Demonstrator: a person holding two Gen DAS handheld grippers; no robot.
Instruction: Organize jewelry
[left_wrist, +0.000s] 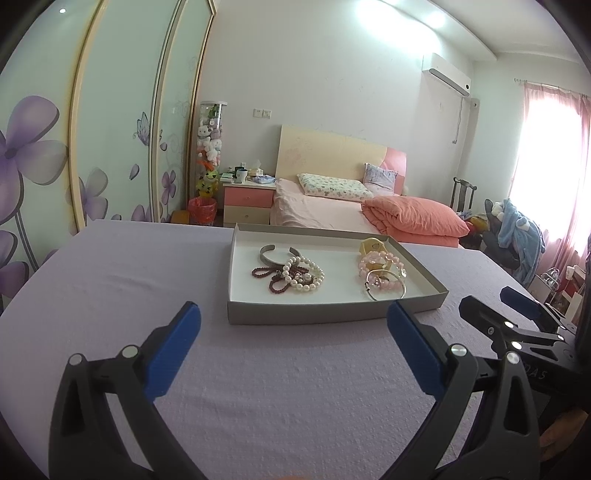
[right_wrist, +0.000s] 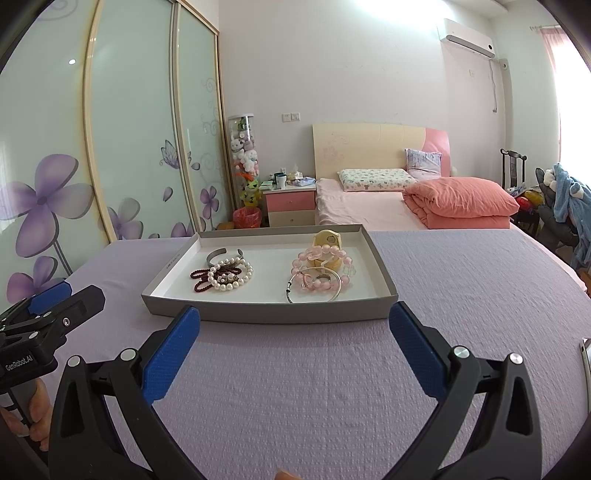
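Nearest to me, my left gripper (left_wrist: 293, 325) and right gripper (right_wrist: 294, 326) hover with jaws wide apart over the lilac cloth (right_wrist: 332, 369). Beyond them, the grey tray (right_wrist: 258, 314) holds pearl bracelets (right_wrist: 231, 275) and pink beads (right_wrist: 321, 258).

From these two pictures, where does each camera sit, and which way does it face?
Left wrist: on the left gripper, facing forward over the purple cloth to the tray; its open blue fingers show, and the right gripper at the right edge.
Right wrist: on the right gripper, facing the same way; its open fingers show, and the left gripper and hand at lower left.
Shared: the tray, the pearl bracelet and the bed.
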